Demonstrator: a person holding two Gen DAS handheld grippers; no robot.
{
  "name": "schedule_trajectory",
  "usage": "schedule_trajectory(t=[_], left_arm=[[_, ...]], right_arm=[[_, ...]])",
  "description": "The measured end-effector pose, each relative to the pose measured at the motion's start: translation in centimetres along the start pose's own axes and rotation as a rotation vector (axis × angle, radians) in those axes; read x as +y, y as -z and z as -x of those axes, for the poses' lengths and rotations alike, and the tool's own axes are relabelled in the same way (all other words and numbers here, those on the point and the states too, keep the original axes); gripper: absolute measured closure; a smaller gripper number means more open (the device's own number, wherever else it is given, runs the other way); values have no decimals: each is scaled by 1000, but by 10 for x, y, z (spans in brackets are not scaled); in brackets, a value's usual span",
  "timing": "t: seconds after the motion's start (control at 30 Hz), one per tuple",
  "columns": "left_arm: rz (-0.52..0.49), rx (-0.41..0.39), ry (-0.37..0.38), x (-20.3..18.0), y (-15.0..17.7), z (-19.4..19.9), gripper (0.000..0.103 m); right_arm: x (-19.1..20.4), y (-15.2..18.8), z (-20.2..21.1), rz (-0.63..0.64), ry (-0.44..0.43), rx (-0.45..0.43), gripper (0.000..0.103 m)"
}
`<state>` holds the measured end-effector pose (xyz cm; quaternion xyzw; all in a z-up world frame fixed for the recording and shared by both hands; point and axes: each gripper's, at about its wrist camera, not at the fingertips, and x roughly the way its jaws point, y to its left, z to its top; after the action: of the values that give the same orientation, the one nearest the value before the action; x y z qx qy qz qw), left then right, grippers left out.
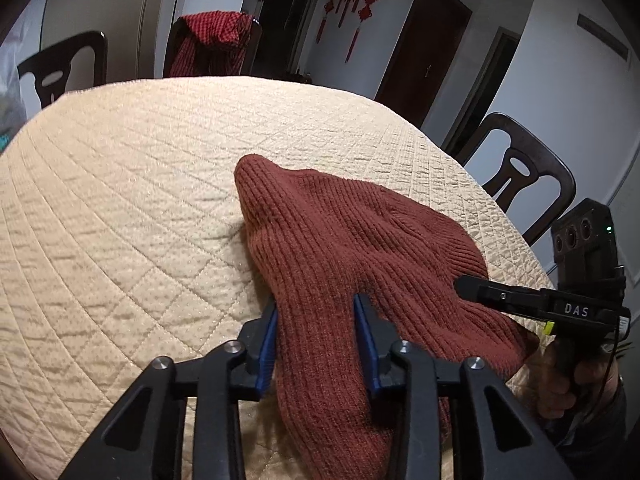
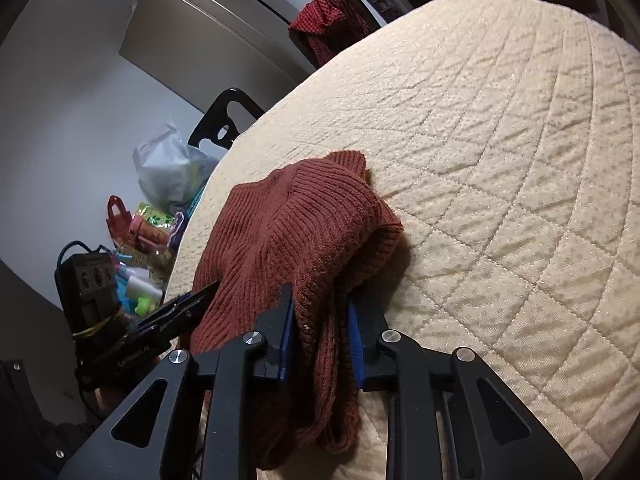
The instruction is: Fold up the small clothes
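Sweater [image 1: 352, 248], rust-brown and ribbed, lies bunched near the front edge of the counter [image 1: 132, 184], which is covered with a cream quilted cloth; some of the knit droops over that edge toward the person. Both pairs of tongs are clamped on it. The left tongs [image 1: 316, 336] have a thick ridge of knit pinched between their blue pads, and the right tongs [image 2: 320, 328] hold a gathered fold that hangs down below them. In the left view the right tongs come in from the side, tip pressed into the fabric just beside the left pair's grip, so the two holds sit close together along the near edge. No earlier picture is given, so nothing can be said of how the grips came about. To do this step well, I judge that the two grips should be drawn apart sideways so the near edge pulls taut, then lifted together and carried away from the person, laying the fabric flat before any crease is made. Thick knit may slip or drag unevenly, so both ends should be kept level. A chair [image 1: 516, 168] stands well behind.
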<state>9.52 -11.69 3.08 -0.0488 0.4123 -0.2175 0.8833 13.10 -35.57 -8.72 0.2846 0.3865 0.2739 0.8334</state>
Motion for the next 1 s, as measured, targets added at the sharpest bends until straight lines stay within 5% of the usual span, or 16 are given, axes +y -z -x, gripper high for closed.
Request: schedule_trajectory(t=[0.57, 1.0], left_arm=[[-65, -70, 3, -7, -9, 32, 71], [-28, -98, -67, 34, -12, 48, 71]], right_arm=[[48, 5, 21, 81, 7, -72, 81], [93, -6, -28, 138, -30, -24, 81]])
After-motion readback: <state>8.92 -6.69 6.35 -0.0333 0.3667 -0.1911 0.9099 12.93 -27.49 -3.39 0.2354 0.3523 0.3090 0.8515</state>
